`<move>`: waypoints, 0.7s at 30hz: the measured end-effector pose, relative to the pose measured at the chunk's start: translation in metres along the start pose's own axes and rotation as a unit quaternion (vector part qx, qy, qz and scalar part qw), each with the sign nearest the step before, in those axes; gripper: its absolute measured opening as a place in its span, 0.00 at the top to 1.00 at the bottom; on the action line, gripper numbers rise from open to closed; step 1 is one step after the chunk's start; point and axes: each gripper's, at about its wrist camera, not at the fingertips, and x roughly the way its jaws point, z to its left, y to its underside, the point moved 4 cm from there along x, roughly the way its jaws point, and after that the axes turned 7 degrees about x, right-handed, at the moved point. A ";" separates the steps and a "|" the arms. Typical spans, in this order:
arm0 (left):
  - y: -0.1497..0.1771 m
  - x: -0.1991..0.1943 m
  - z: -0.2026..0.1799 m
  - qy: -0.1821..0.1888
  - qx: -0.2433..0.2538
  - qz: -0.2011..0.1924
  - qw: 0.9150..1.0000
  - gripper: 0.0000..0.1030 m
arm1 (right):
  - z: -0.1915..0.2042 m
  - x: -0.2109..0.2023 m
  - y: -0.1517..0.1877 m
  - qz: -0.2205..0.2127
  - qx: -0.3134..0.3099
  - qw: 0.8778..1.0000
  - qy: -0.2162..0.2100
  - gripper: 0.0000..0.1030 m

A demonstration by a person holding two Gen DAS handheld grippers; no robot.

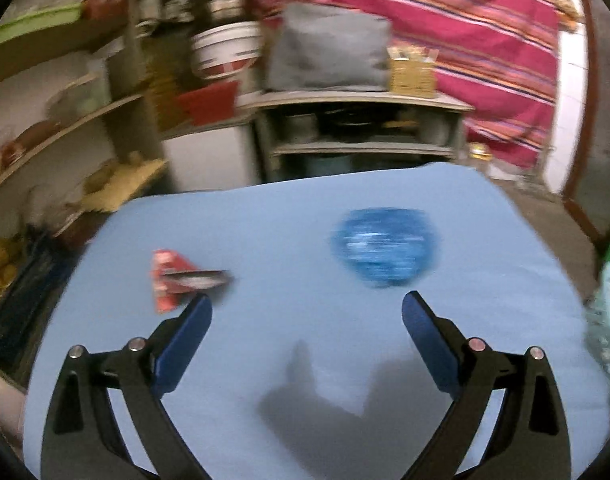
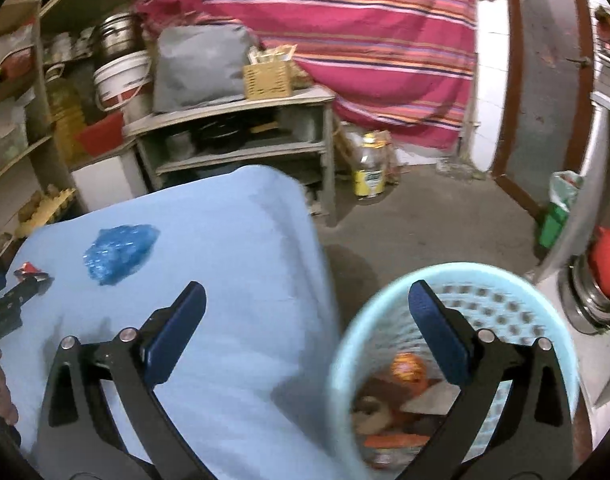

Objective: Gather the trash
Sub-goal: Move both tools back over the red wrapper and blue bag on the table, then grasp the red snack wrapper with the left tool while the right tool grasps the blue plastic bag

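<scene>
A crumpled blue plastic bag (image 1: pixel 385 252) lies on the blue-covered table (image 1: pixel 305 360), just beyond my open, empty left gripper (image 1: pixel 307 308). A red wrapper (image 1: pixel 173 276) lies left of it, near the left finger's tip. In the right wrist view the blue bag (image 2: pixel 119 252) and the red wrapper (image 2: pixel 27 270) lie far left on the table (image 2: pixel 225 280). My right gripper (image 2: pixel 307 296) is open and empty, over the gap between the table's right edge and a light blue trash basket (image 2: pixel 369 304) that holds several pieces of trash.
The basket's edge shows at the far right of the left wrist view (image 1: pixel 609 312). A grey shelf unit (image 2: pixel 241 132) stands behind the table. A jar (image 2: pixel 371 168) stands on the floor. Wooden shelves (image 1: pixel 65 120) with clutter stand at the left.
</scene>
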 end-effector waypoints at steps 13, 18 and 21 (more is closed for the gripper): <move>0.010 0.052 0.115 -0.032 -0.076 0.051 0.995 0.09 | 0.094 0.044 0.017 0.030 -0.057 0.998 -0.025 0.04; 0.008 0.079 0.128 -0.015 -0.096 0.072 0.993 0.09 | 0.106 0.056 0.022 0.039 -0.076 0.996 -0.019 0.04; 0.008 0.090 0.134 -0.002 -0.111 0.080 0.991 0.09 | 0.115 0.061 0.024 0.039 -0.081 0.996 -0.021 0.04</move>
